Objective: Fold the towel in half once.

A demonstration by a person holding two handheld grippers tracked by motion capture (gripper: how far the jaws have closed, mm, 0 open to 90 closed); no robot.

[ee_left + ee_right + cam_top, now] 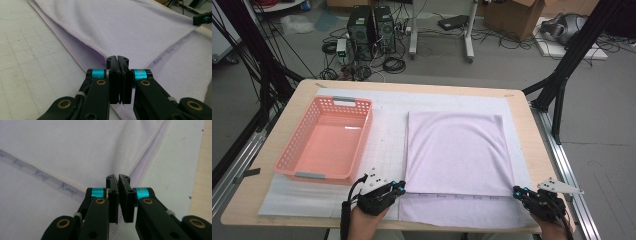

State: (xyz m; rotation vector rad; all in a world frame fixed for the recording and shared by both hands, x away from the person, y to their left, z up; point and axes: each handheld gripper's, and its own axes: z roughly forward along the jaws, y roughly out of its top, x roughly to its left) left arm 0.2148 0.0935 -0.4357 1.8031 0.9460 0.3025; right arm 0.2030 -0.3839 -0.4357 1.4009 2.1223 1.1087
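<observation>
Two grippers: each clenched on a cloth corner.
Left gripper: jaws pinch the cloth hem.
Right gripper: jaws likewise.
Basket: beyond the left jaws.

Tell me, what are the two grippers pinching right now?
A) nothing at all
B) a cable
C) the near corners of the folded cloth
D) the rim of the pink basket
C: the left gripper and the right gripper each sit at a near corner of the cloth, jaws closed on its hemmed edge in both gripper views; the basket stands apart, untouched.
</observation>
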